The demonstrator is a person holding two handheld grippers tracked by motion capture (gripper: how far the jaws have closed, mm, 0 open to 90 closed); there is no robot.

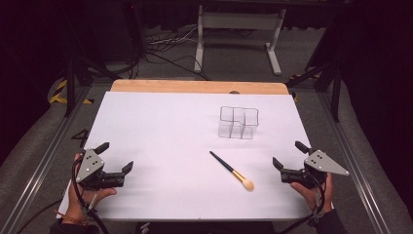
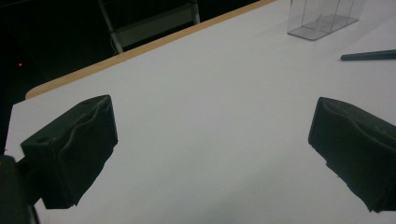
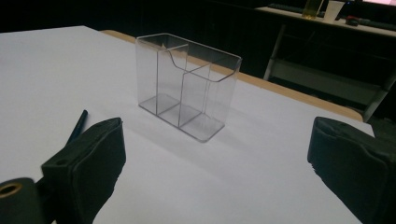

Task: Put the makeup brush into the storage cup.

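From the high view, the white worktop (image 1: 160, 146) with its pale wooden far edge carried a clear plastic organiser box with open-topped compartments (image 1: 238, 122), which stood upright right of the middle towards the far side. A slim black-handled makeup brush with a gold ferrule and pale bristles (image 1: 232, 170) lay flat nearer the person, slanted, with its bristles towards the near right and its handle tip pointing towards the far left; it was near the box but apart from it. The left gripper (image 1: 117, 158) was held over the near left corner, its jaws spread with nothing between them. The right gripper (image 1: 289, 156) sat at the near right edge, its jaws likewise spread and empty, well apart from the brush.

In the left gripper view, the two black jaws stood wide apart over bare white worktop. The clear box (image 2: 324, 17) appeared at the upper right, and the dark end of the brush handle (image 2: 369, 55) lay just below it at the right edge.

In the right gripper view, the jaws were spread wide and held nothing. The clear box (image 3: 187, 84) stood upright ahead between them, its inner dividers visible. The tip of the brush handle (image 3: 78, 125) showed just behind the left-hand jaw.
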